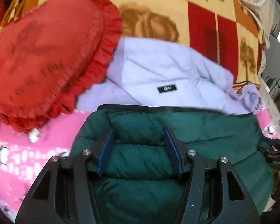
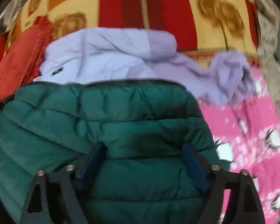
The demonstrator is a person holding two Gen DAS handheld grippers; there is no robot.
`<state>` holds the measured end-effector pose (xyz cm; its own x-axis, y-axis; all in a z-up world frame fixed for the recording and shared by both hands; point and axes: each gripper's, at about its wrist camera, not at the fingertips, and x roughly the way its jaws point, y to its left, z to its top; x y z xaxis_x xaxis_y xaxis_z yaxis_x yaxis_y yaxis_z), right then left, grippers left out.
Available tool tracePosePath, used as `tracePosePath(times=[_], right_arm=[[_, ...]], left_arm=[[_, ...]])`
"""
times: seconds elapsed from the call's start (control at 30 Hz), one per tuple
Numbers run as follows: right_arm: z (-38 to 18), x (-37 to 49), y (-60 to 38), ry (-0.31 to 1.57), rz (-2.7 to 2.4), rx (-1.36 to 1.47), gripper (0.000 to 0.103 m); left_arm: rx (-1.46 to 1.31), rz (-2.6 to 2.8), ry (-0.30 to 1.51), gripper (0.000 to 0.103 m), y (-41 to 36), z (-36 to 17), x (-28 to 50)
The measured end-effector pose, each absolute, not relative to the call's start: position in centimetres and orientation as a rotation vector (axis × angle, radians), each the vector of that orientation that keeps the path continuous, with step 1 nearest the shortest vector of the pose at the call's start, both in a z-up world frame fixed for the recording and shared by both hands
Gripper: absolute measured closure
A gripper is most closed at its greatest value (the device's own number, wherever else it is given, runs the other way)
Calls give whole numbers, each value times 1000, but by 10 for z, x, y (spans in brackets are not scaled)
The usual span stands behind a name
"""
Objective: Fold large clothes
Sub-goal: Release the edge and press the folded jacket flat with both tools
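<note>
A dark green quilted puffer jacket lies bunched on the bed right below both grippers; it fills the lower half of the right wrist view. My left gripper is open, its blue-padded fingers spread wide just over the jacket's quilted panels. My right gripper is also open, its fingers spread over the jacket's near part. Behind the green jacket lies a lilac padded jacket with a small black label; it also shows in the right wrist view.
A red frilled heart-shaped cushion lies at the left, touching the lilac jacket. A pink patterned blanket covers the bed under the clothes, with a red, orange and cream blanket beyond. The other gripper's black frame shows at the right edge.
</note>
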<state>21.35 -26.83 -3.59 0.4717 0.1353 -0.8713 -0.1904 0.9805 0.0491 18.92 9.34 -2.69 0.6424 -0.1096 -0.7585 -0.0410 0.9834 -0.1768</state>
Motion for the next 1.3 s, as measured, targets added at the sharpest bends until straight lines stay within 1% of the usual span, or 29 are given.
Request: tracePosePath(times=[0.07, 0.13, 0.2, 0.3, 0.37, 0.47, 0.57, 0.63, 0.7, 0.73, 0.8, 0.83, 0.87, 0.93, 1.13, 1.2, 1.3], right_arm=[[-41, 216, -276, 1067, 207, -26, 5], [-45, 216, -278, 1082, 219, -6, 3], [-46, 217, -279, 1098, 229, 2, 1], [-35, 213, -281, 1106, 229, 15, 2], [-11, 198, -279, 1043, 203, 24, 2], [36, 145, -262, 859, 213, -26, 2], [52, 89, -233, 732, 266, -48, 2], [41, 64, -219, 729, 277, -41, 2], [23, 53, -210, 763, 259, -50, 2], [5, 54, -205, 821, 251, -65, 1], [-19, 58, -201, 897, 255, -81, 0], [-23, 57, -202, 876, 259, -79, 0], [-23, 56, -205, 862, 260, -72, 0], [-24, 52, -208, 843, 261, -51, 0], [-28, 47, -207, 821, 248, -67, 0], [-25, 51, -204, 841, 247, -86, 0], [-10, 42, -207, 850, 209, -91, 0]], left_arm=[[-208, -36, 849, 46, 96, -36, 192], [-233, -42, 860, 46, 99, -38, 194], [-240, -44, 873, 46, 104, -31, 194], [-209, -4, 839, 46, 105, -4, 173], [-187, -33, 765, 46, 100, 27, 143], [-172, -91, 719, 46, 82, 52, 97], [-168, -141, 758, 46, 55, 48, 67], [-159, -153, 800, 46, 32, 28, 53], [-155, -145, 856, 46, 16, 3, 51], [-159, -116, 857, 44, 11, -8, 49], [-153, -101, 799, 36, 5, -16, 40], [-142, -111, 778, 26, 1, -18, 38], [-129, -114, 772, 20, -3, -19, 38], [-119, -105, 769, 16, -7, -20, 37], [-200, -102, 729, 15, 2, -26, 35], [-202, -115, 746, 14, 3, -24, 38], [-109, -76, 820, 14, -7, -13, 37]])
